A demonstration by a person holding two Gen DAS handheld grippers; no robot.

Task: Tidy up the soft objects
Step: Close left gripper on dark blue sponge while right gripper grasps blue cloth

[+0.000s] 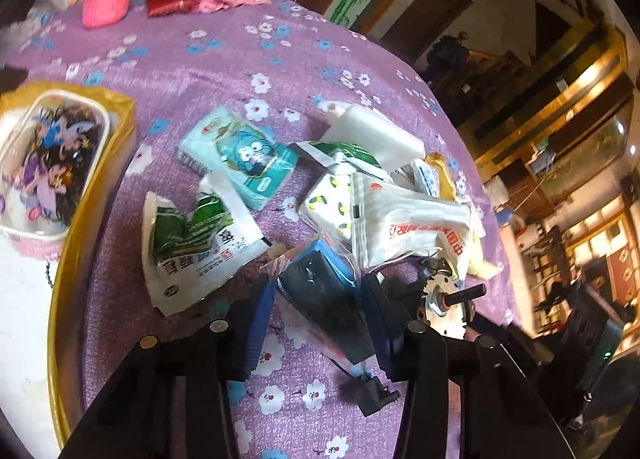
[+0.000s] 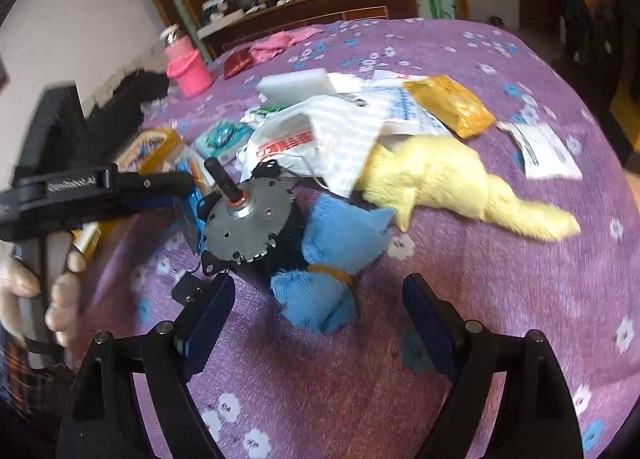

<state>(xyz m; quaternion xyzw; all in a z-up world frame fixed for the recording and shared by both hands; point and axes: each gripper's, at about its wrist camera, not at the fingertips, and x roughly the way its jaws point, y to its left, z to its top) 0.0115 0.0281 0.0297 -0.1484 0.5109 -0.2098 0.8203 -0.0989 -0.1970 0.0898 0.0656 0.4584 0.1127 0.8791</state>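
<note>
Surface: round tabletop [image 1: 224, 59] under a purple flowered cloth, carrying a loose heap of mixed goods. Left claw [image 1: 316, 323]: jaws narrowed around a blue pack in clear wrap [image 1: 320, 291], near edge of the heap; the pads sit against its two sides, so it reads as held, though blur leaves the firmness of the grip uncertain. Right claw [image 2: 318, 303]: wide apart, holding nothing, poised over a blue plush toy [image 2: 336, 259] that lies between and just beyond the fingertips. Hard item among the soft: a metal motor [image 2: 248, 223] with its shaft pointing up, touching the plush on the left. Other soft stock: yellow plush [image 2: 452, 183] to the right of the heap; teal tissue pack [image 1: 240, 155], green-and-white tissue pack [image 1: 192, 243] and white plastic bag with red print [image 1: 412, 223] in the middle; white foam block [image 1: 376, 131] on the far side. Receptacle: yellow-rimmed tray [image 1: 64, 271] at the left, already containing a cartoon-printed pouch [image 1: 52, 163]. Step in hand, by judgement: picking soft pieces out of the heap for the tray. Next move likely calls for lifting the blue pack clear of the motor's wire and carrying it left to the tray, while the right claw descends and pinches the plush without catching the motor.
</note>
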